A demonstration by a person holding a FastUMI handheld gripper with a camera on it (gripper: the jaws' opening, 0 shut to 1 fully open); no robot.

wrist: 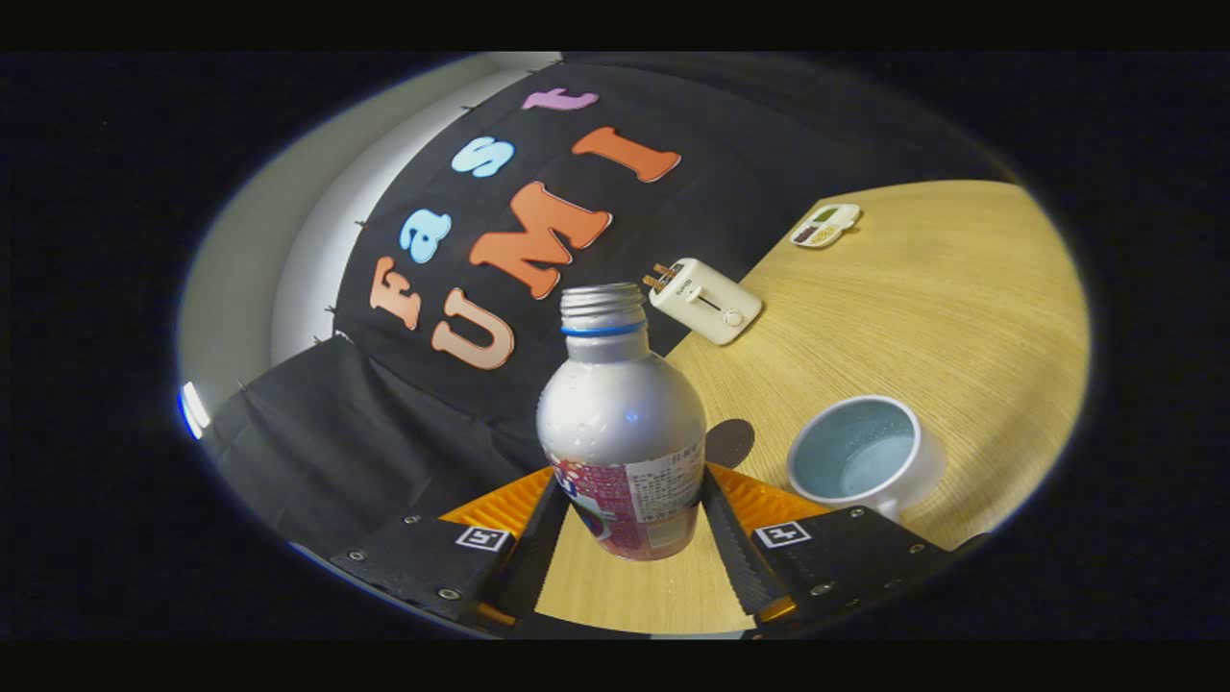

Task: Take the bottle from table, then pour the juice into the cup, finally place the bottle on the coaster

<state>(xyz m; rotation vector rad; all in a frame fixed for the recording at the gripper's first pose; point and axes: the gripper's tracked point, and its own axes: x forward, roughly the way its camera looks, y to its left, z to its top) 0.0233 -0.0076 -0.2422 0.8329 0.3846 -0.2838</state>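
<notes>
- The tongs (627, 509) were clamped on the silver bottle (623, 423) (cap off), both fingers pressing its label.
- Bottle upright along the fingers, neck toward the wall.
- White cup (867, 452), dark coaster (730, 442) and toaster (706, 300) lay on the wooden worktop (922, 308).

Tongs (627, 500) tilted, both fingers (534, 538) clamped on bottle (623, 432).

silver bottle (620, 423) — blue neck ring, white cup (865, 457), tan table (942, 298)
</notes>
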